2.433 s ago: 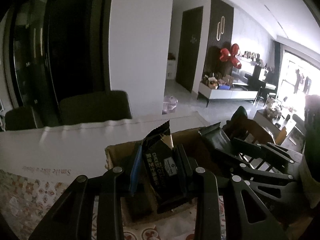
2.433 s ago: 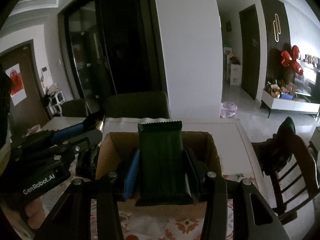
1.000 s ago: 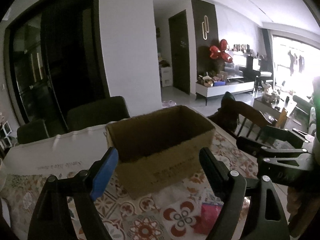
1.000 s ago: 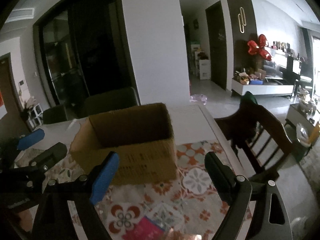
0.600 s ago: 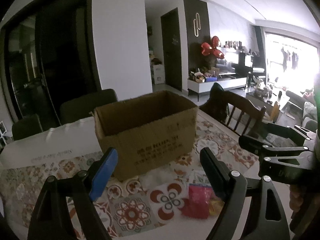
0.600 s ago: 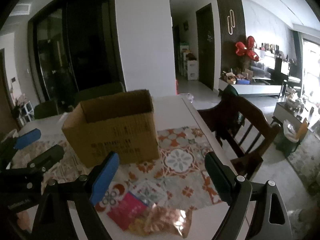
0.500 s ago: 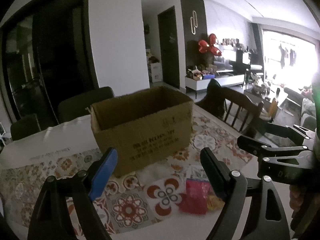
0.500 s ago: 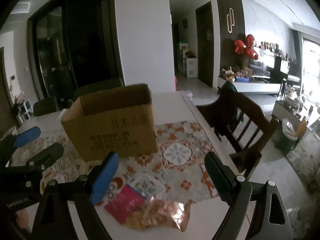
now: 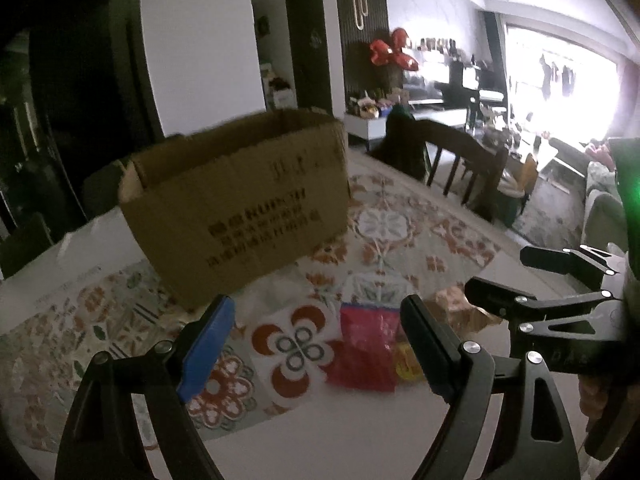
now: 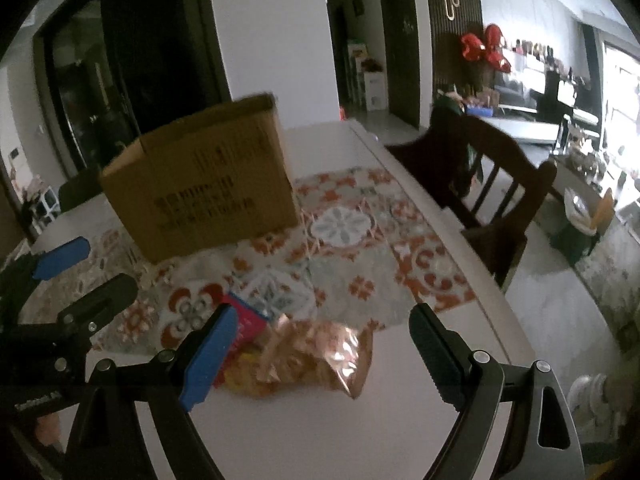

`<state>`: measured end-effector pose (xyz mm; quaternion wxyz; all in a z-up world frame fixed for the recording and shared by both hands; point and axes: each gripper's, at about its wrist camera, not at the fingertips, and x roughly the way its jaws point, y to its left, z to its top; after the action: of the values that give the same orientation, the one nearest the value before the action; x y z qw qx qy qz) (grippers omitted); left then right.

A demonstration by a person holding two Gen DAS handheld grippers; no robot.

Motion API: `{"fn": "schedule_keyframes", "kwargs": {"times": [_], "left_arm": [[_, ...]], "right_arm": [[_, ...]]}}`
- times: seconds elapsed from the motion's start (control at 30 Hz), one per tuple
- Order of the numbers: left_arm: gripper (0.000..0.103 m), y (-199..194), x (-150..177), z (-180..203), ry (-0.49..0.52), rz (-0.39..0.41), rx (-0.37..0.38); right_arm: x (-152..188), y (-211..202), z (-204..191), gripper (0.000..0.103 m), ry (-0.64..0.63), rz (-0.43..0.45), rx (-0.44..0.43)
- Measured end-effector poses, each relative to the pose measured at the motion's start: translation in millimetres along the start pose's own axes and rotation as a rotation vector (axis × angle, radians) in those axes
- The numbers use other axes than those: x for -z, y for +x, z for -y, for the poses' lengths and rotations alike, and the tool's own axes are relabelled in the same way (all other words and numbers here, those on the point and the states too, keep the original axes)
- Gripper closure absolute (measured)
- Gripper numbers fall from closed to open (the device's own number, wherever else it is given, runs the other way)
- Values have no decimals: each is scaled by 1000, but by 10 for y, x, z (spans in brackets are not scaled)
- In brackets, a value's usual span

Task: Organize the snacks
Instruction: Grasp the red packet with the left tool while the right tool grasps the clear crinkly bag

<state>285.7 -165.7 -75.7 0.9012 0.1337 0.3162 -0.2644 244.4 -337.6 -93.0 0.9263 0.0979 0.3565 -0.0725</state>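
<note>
Left gripper [image 9: 316,344] w/ jaws wide apart, nothing in it, above table [image 9: 320,432]. Cardboard box [image 9: 240,204] at back. Pink packet [image 9: 366,350] just ahead, touching copper foil bag [image 10: 316,356]. Right gripper [image 10: 320,348] also spread, empty, over bag.

The left gripper [image 9: 316,344] hangs with its jaws spread wide and empty, its partner at about two o'clock from it, while the right gripper [image 10: 320,352] is likewise wide apart, holding nothing.
</note>
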Motion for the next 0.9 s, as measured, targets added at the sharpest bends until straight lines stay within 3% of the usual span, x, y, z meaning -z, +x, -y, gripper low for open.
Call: {"fn": "schedule_keyframes", "kwargs": {"times": [0.5,0.9], "left_arm": [[18,591,234,80,-27,-167,94],[22,804,238,37,-74,-217,159]], "right_arm": [[226,424,165,15,91,-124,-15],[250,582,225,19,131,-155,-12]]}}
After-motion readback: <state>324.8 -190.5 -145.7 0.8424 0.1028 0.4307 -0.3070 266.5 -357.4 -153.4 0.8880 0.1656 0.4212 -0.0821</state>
